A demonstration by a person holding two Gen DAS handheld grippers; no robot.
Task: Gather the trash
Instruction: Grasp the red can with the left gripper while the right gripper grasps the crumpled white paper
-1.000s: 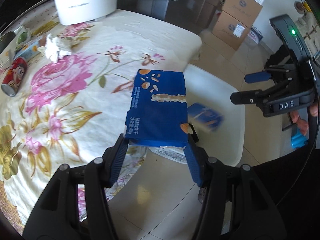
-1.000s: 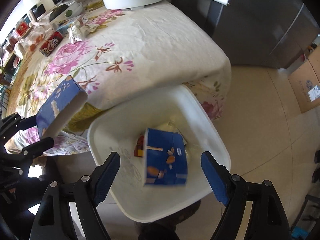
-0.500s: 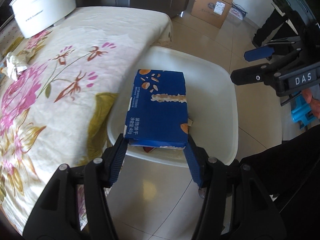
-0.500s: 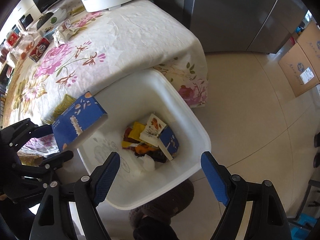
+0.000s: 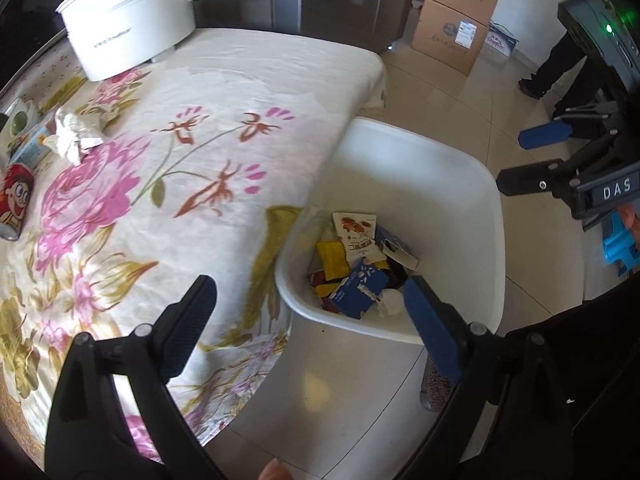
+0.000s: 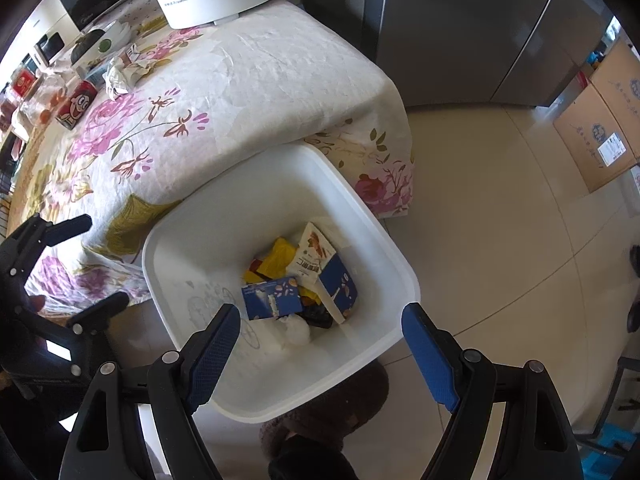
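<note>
A white bin (image 5: 472,184) (image 6: 200,216) stands on the floor beside the table. Inside lie a blue snack box (image 5: 362,292) (image 6: 272,296), a second blue box (image 6: 338,284), yellow wrappers (image 5: 330,254) and a white packet (image 6: 314,254). My left gripper (image 5: 308,304) is open and empty above the bin's near rim; it also shows in the right wrist view (image 6: 90,260). My right gripper (image 6: 320,328) is open and empty over the bin; it also shows in the left wrist view (image 5: 532,158). On the table lie crumpled paper (image 5: 76,136) (image 6: 120,76) and a red can (image 5: 14,200) (image 6: 76,104).
The table wears a floral cloth (image 5: 180,160). A white pot (image 5: 128,32) with a long handle stands at its far end. Cardboard boxes (image 5: 456,20) stand on the tiled floor. More packets and containers (image 6: 92,44) sit at the table's far left.
My left gripper opened and let go of the blue box, which dropped into the bin onto the other trash. Both grippers stay above the bin.
</note>
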